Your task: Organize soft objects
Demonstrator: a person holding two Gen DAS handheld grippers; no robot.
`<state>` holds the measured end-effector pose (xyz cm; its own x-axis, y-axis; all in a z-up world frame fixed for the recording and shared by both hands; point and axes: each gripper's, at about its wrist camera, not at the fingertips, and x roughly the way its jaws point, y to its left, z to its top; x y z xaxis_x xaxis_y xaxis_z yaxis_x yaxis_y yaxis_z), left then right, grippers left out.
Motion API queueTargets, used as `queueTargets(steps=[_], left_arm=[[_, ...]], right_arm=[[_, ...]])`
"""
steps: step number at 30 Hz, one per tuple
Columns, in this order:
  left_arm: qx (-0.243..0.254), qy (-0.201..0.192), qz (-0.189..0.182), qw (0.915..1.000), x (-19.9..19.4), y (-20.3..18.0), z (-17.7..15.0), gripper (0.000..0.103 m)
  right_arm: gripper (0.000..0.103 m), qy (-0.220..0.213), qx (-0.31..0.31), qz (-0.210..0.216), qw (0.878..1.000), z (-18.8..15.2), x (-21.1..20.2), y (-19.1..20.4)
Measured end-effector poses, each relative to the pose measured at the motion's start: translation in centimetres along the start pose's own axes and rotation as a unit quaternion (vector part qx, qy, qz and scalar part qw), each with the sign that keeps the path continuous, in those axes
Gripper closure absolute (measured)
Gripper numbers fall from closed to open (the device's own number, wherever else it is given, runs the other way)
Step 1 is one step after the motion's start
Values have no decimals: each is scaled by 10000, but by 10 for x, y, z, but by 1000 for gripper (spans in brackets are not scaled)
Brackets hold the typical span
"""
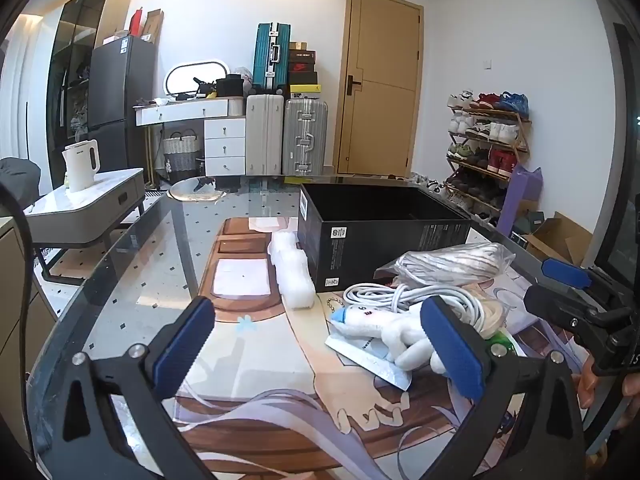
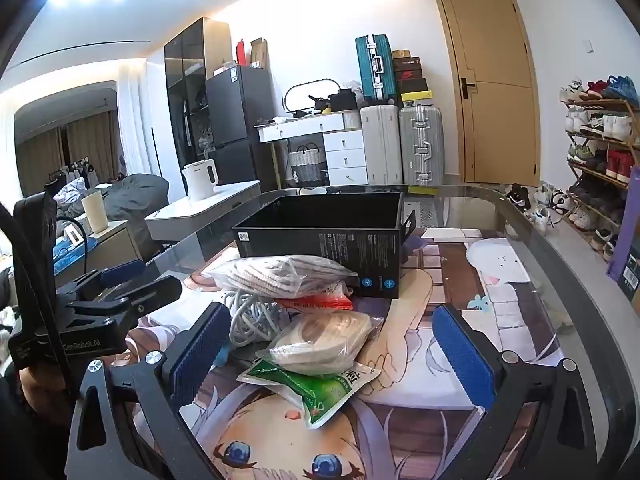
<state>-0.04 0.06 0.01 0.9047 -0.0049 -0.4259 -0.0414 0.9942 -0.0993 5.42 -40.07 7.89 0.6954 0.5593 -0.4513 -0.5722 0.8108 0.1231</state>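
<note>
A pile of soft things lies on the printed mat in front of an open black box (image 1: 380,236) (image 2: 320,240). The pile holds a white plush toy (image 1: 384,328) on a silvery packet, a coiled white cable (image 1: 400,296) (image 2: 248,316), a bagged grey striped cloth (image 1: 448,260) (image 2: 280,276), a bagged beige bundle (image 2: 320,340) and a green packet (image 2: 320,388). My left gripper (image 1: 318,344) is open, with the plush toy just inside its right finger. My right gripper (image 2: 332,354) is open too, and the beige bundle and green packet lie between its fingers, untouched.
A white foam strip (image 1: 292,272) lies left of the box. The glass table (image 1: 132,280) curves away at the left and far sides. A red packet (image 2: 316,300) sits under the striped bag. Each gripper shows in the other's view, the left gripper (image 2: 140,280) and the right gripper (image 1: 556,292).
</note>
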Motion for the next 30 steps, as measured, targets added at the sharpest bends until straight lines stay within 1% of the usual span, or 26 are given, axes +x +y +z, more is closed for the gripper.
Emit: queueTargets(steps=[1, 2, 4, 7, 8, 11, 16, 18, 30], left_arm=[[123, 83, 84, 9999, 1, -1, 0, 0], [115, 92, 78, 9999, 1, -1, 1, 0], [92, 97, 69, 9999, 2, -3, 1, 0], [72, 102, 51, 9999, 4, -7, 3, 0], [38, 70, 48, 10000, 3, 1, 2, 0], [-38, 21, 13, 10000, 0, 3, 2, 0], [6, 30, 8, 10000, 2, -1, 5, 0], [-47, -15, -5, 10000, 0, 2, 0, 0], [-51, -17, -14, 10000, 0, 3, 0, 0]], right_arm=[[0, -9, 23, 3, 10000, 0, -1, -1], [0, -72, -65, 4, 10000, -1, -2, 0], [0, 23, -34, -22, 10000, 0, -1, -1], [0, 24, -5, 8, 10000, 0, 1, 1], [0, 28, -14, 6, 10000, 0, 1, 2], [0, 53, 16, 31, 10000, 1, 2, 0], [0, 15, 26, 29, 10000, -3, 3, 0], [0, 8, 10, 32, 10000, -3, 2, 0], [0, 7, -8, 21, 10000, -3, 1, 0]])
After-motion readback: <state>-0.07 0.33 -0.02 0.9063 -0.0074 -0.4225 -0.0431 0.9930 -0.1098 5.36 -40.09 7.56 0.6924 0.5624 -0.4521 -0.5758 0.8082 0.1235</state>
